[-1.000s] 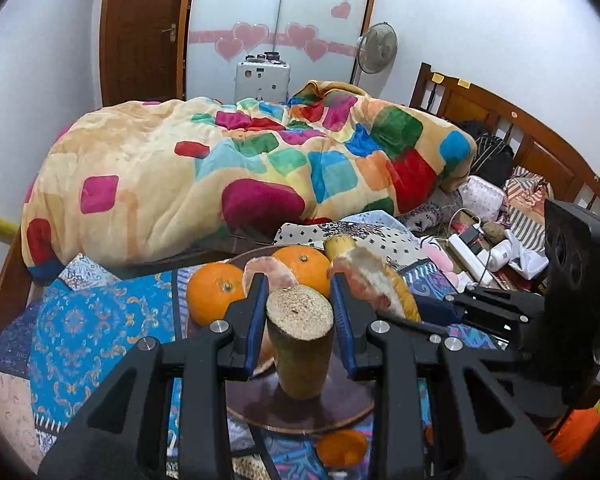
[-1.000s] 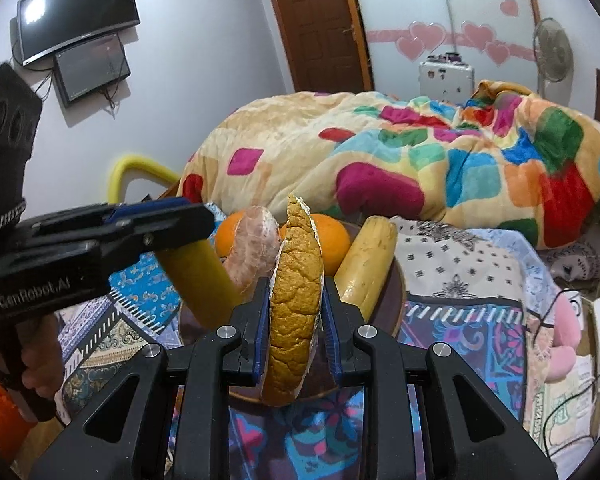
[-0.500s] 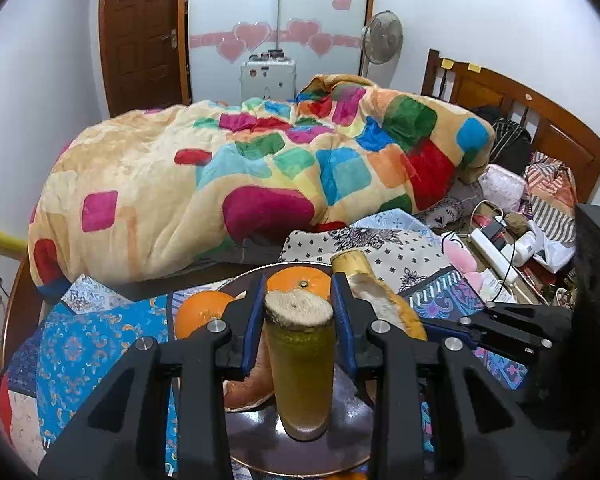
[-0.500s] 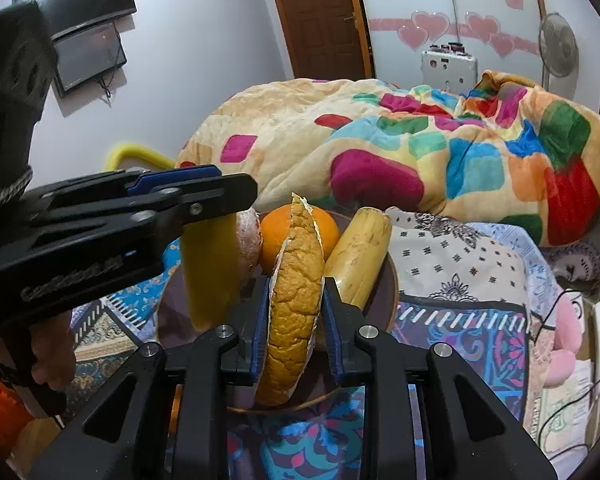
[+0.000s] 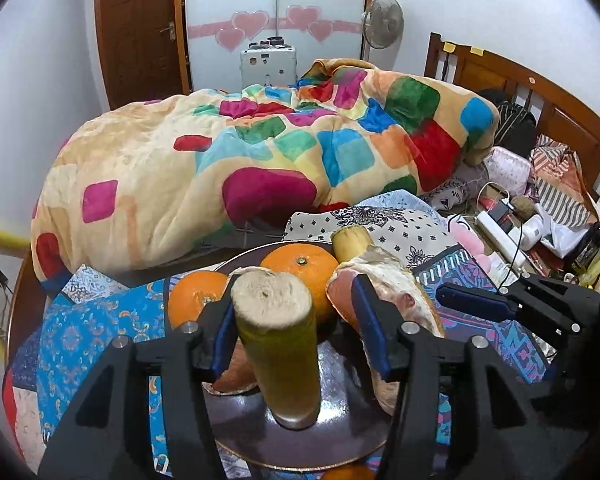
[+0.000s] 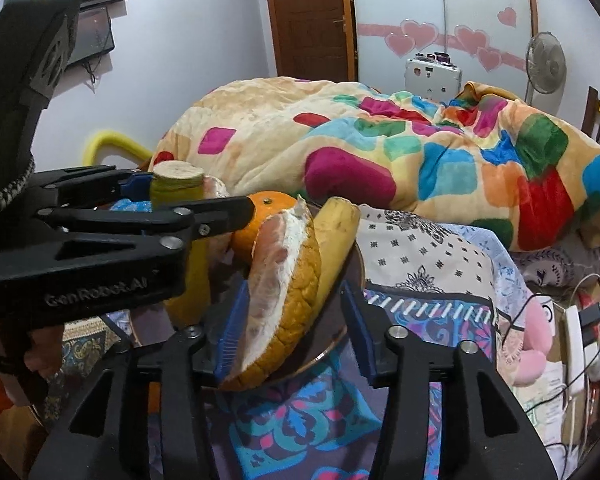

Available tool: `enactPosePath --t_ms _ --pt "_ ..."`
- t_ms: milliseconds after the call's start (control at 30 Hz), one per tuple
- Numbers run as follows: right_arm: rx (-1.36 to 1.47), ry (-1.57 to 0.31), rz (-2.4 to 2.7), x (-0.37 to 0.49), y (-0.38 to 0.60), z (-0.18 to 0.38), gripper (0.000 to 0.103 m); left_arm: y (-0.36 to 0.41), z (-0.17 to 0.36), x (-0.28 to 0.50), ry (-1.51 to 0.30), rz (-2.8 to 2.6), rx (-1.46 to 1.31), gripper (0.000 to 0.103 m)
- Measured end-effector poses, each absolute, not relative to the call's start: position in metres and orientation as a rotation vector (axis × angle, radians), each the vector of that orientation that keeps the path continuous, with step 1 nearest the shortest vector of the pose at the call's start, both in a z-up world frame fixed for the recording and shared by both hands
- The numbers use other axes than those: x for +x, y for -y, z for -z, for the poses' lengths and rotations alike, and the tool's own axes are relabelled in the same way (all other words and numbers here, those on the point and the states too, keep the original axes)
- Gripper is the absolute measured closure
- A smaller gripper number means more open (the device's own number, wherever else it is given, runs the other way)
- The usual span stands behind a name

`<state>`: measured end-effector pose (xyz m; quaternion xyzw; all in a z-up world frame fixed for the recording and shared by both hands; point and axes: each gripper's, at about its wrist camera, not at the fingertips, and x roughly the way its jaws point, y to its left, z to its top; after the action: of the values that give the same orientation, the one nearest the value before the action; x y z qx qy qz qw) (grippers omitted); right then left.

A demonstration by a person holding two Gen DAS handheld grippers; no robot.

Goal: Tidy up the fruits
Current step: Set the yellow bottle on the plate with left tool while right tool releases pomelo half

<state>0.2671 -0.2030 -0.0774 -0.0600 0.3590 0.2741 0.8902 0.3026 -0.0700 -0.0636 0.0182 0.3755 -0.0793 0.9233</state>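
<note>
Nearly finished: left gripper (image 5: 296,330) and right gripper (image 6: 296,330) both standing with jaws spread, gripping nothing; sugarcane piece (image 5: 278,354) and pomelo wedge (image 6: 284,292) resting on brown plate (image 5: 252,432) beside oranges (image 5: 300,270); one orange (image 5: 348,473) below plate waiting.

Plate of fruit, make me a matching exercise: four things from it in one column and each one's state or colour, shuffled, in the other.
Column one:
1. front sugarcane piece
2. pomelo wedge
3. rear orange
4. plate

Column two:
a. dark brown, carrying the fruit
b. stands upright on its cut end
c. leans tilted at the plate's edge, pink flesh showing
d. round, stem scar facing up

Pairs: 1-b, 2-c, 3-d, 4-a
</note>
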Motion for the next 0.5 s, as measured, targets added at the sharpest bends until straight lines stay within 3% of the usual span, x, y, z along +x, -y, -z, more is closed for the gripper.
enactPosePath --t_ms 500 --pt "-0.082 -0.693 -0.546 0.226 0.224 0.047 0.056 0.048 0.031 0.242 -0.706 0.144 0.026 0.041"
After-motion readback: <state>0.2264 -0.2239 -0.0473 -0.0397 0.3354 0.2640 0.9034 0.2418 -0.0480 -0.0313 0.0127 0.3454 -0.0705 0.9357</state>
